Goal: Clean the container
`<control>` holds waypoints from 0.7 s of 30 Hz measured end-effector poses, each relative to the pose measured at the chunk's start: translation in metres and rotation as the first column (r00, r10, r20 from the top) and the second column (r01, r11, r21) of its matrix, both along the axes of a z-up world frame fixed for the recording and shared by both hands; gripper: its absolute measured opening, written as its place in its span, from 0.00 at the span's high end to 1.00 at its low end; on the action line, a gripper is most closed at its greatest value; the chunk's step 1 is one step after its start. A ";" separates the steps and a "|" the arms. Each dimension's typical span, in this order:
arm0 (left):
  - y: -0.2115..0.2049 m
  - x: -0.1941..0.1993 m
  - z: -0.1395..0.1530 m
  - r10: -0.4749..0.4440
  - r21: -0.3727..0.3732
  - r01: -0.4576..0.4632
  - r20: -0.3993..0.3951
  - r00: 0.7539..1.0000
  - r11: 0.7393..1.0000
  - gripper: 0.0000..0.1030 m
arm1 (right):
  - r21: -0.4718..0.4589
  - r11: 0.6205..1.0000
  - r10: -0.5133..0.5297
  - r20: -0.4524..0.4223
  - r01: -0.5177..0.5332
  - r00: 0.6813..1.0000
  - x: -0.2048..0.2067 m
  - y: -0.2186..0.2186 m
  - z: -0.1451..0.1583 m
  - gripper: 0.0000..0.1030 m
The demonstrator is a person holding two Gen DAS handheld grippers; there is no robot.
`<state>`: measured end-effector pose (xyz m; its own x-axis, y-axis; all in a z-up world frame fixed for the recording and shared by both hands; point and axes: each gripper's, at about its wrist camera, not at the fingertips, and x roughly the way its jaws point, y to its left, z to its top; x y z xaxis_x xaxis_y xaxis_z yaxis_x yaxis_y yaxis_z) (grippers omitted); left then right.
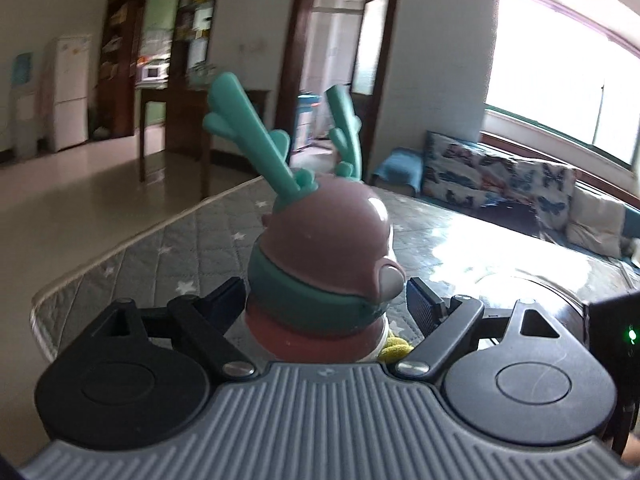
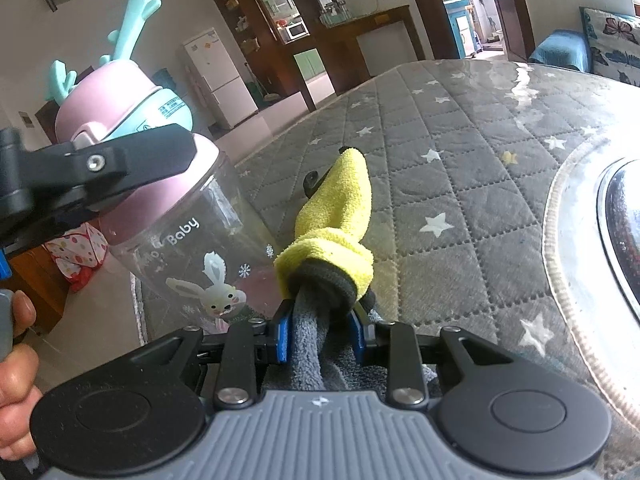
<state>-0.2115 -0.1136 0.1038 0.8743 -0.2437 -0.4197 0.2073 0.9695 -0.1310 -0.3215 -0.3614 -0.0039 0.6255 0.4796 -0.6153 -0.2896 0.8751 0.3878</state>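
The container is a clear child's bottle (image 2: pixel 192 248) with a pink lid (image 1: pixel 324 240), teal antlers (image 1: pixel 248 136) and a rabbit print. My left gripper (image 1: pixel 326 300) is shut on the bottle at the lid's collar and holds it tilted above the table. In the right wrist view a left finger (image 2: pixel 120 164) crosses the lid. My right gripper (image 2: pixel 320 336) is shut on a rolled yellow and grey cloth (image 2: pixel 336 216), which points forward just right of the bottle's clear body. A bit of the yellow cloth (image 1: pixel 394 348) shows under the bottle in the left wrist view.
A table with a grey quilted star-print cover (image 2: pixel 460 184) under clear plastic lies below. A round metal-rimmed object (image 2: pixel 616 216) sits at the right. A sofa with butterfly cushions (image 1: pixel 500 176) stands beyond the table. A person's hand (image 2: pixel 16 360) is at the left edge.
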 end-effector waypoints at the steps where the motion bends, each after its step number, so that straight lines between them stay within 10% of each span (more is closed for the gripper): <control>1: -0.001 -0.001 0.000 0.024 -0.001 -0.024 0.004 1.000 1.000 0.17 | 0.000 1.000 0.000 0.000 0.000 1.000 -0.001 0.000 0.000 0.72; 9: -0.009 -0.009 0.002 0.116 0.002 -0.116 0.036 0.993 0.993 0.22 | -0.006 1.000 0.005 0.004 -0.005 1.000 0.006 -0.007 0.004 0.72; 21: 0.015 -0.001 -0.003 -0.112 0.068 0.108 0.072 0.991 0.992 0.28 | -0.024 1.000 0.017 0.009 -0.017 1.000 0.003 -0.004 0.005 0.66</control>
<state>-0.2124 -0.0981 0.1004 0.8735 -0.3151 -0.3712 0.3201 0.9461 -0.0498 -0.3180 -0.3656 0.0015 0.6227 0.4756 -0.6214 -0.3080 0.8789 0.3641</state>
